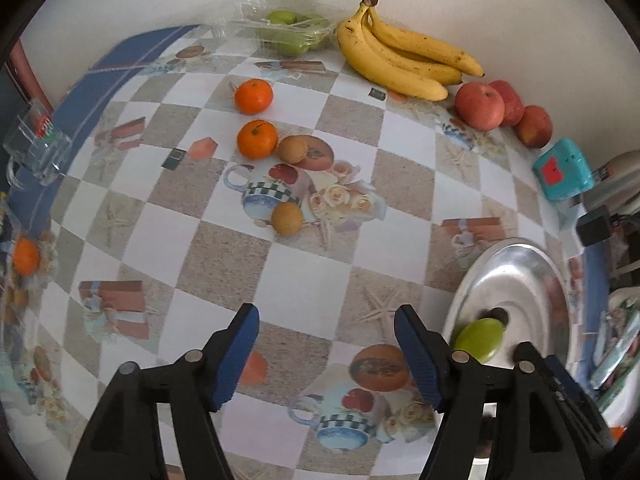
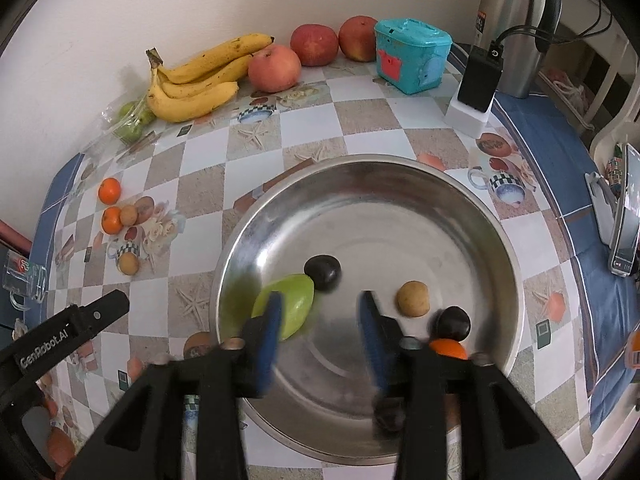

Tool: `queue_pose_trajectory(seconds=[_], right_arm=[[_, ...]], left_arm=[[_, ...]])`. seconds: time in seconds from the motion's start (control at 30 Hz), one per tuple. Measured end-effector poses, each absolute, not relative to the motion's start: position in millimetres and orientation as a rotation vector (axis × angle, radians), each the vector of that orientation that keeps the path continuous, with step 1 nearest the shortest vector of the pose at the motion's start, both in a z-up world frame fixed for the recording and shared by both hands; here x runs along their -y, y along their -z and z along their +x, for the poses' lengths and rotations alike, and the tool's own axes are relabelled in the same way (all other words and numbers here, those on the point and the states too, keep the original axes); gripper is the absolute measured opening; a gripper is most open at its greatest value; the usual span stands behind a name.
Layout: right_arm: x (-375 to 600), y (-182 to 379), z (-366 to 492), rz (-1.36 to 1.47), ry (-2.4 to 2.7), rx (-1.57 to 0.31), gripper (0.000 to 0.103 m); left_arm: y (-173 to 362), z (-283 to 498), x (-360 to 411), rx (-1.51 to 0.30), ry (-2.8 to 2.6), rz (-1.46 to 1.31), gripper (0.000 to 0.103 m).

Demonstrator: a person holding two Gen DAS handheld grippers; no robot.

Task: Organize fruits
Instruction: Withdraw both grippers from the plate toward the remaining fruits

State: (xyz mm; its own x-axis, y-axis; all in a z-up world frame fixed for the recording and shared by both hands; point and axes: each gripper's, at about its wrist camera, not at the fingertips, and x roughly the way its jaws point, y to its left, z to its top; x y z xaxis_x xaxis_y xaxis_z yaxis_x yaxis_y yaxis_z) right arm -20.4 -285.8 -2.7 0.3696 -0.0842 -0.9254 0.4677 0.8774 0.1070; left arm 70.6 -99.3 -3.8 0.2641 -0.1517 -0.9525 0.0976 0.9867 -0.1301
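A steel bowl (image 2: 360,164) holds a green fruit (image 2: 300,300), two dark round fruits (image 2: 323,273), a tan round fruit (image 2: 413,298) and an orange one (image 2: 448,348). My right gripper (image 2: 320,300) hangs open over the bowl with nothing between its pads; its left finger overlaps the green fruit. My left gripper (image 1: 326,320) stands open above the bare tablecloth, left of the bowl (image 1: 516,264). Two tangerines (image 1: 253,96) and two tan fruits (image 1: 293,149) lie farther out on the cloth. Bananas (image 1: 400,52), red apples (image 1: 479,106) and boxed green fruits (image 1: 288,30) line the wall.
A teal box (image 2: 412,56), a black charger (image 2: 476,84) and a steel thermos (image 2: 516,20) stand at the back right. A phone (image 2: 624,232) leans at the right edge. A glass mug (image 1: 36,144) sits at the table's left edge, near another tangerine (image 1: 25,261).
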Motion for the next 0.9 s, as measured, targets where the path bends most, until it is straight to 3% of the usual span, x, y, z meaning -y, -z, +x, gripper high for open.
queue_pose_trajectory(seconds=[0.13, 0.17, 0.23, 0.33, 0.6, 0.7, 0.9], right_arm=[[285, 8, -20, 0.377, 0.368, -1.164, 0.06], [285, 9, -19, 0.371, 0.373, -1.171, 0.062], [285, 12, -19, 0.359, 0.384, -1.181, 0.076], [285, 16, -18, 0.351, 0.38, -1.192, 0.077], [279, 18, -16, 0.327, 0.362, -1.197, 0.08], [278, 17, -16, 0.318, 0.365, -1.184, 0.097], [276, 17, -15, 0.304, 0.364, -1.178, 0.097]], left_arm=[[8, 71, 97, -1.296, 0.132, -0.013, 0.088], [10, 71, 96, -1.297, 0.119, -0.003, 0.089], [11, 71, 95, -1.297, 0.105, 0.009, 0.093], [13, 72, 93, -1.297, 0.088, 0.02, 0.098], [12, 72, 95, -1.263, 0.077, 0.064, 0.103], [11, 72, 94, -1.249, 0.063, 0.08, 0.103], [13, 74, 92, -1.255, 0.068, 0.079, 0.103]])
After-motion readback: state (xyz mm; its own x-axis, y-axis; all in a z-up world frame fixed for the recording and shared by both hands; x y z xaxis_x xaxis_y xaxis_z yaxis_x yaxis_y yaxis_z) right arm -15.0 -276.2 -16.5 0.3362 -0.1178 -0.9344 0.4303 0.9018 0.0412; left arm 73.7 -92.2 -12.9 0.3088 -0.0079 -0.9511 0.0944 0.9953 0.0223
